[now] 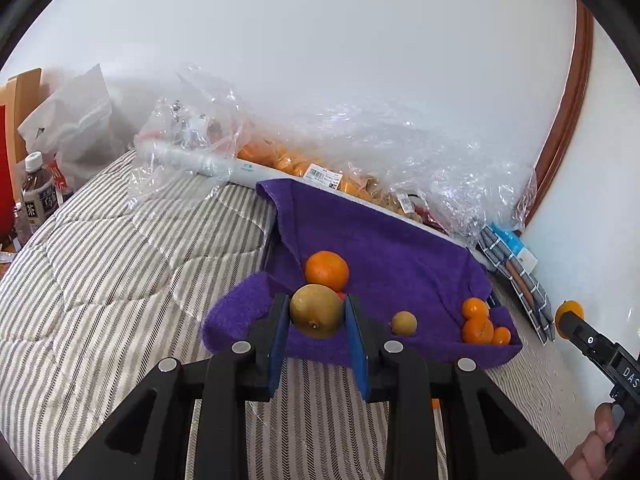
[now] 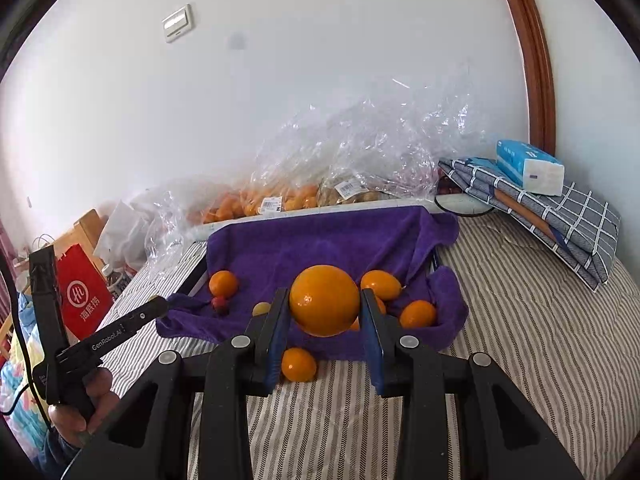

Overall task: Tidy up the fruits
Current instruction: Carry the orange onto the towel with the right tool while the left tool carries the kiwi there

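I have a fruit in each gripper. My left gripper is pinching a brownish-yellow pear across its widest part, held just above the near edge of the purple towel; my right gripper is pinching a large orange the same way, over the towel's near middle. Both fruits look firm and fairly weighty for their size; the orange's skin is glossy, so I judge it could slip or roll in the blue pads unless the squeeze stays on its equator, and the pear would bruise if pressed hard. At 12 o'clock behind the pear sits a mandarin, with a small greenish-brown fruit at 3 o'clock and a cluster of small oranges farther right. The left view alone shows the tea bottle at 9 o'clock and the right tool's barrel with my fingers on it. The right view alone shows a loose orange off the towel on the striped quilt at 6 o'clock, a small red fruit, the tissue pack at 2 o'clock and the red bag.
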`<action>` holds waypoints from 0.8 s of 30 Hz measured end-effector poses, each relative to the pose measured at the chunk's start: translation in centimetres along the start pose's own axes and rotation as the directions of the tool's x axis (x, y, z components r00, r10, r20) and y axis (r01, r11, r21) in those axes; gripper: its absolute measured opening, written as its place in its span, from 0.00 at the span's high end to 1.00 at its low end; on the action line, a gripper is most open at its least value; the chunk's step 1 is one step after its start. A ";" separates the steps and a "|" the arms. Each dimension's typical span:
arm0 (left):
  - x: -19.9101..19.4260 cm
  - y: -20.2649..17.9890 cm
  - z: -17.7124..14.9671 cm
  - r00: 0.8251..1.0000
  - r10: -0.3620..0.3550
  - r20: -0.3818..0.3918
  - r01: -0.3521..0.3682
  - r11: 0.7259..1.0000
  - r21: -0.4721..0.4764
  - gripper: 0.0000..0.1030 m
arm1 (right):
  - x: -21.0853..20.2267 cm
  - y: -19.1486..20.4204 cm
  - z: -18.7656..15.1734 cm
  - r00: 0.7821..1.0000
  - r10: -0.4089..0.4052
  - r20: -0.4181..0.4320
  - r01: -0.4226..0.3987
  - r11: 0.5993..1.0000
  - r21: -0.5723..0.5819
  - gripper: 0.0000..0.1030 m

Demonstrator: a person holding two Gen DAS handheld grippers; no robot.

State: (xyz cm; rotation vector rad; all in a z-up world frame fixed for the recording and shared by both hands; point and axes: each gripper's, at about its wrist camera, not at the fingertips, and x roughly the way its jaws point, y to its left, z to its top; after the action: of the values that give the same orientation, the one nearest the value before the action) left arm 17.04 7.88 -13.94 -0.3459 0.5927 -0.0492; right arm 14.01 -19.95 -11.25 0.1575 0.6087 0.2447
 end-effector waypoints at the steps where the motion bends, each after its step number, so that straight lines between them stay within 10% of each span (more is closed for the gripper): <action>1: -0.2 0.1 0.2 1.000 -0.002 0.010 0.002 1.000 -0.003 0.74 | 0.0 -0.2 0.2 1.000 -0.005 0.003 0.005 1.000 0.004 0.67; 24: 7.3 -4.6 3.7 0.993 -0.016 -0.115 0.024 0.997 0.075 0.74 | 8.2 -5.6 2.2 0.991 -0.072 -0.114 0.076 0.997 0.028 0.67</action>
State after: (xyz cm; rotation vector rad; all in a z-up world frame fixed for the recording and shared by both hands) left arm 25.40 3.64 -13.52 -0.2761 0.6991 -0.1111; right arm 22.76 -23.20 -15.18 0.1522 0.7297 0.1728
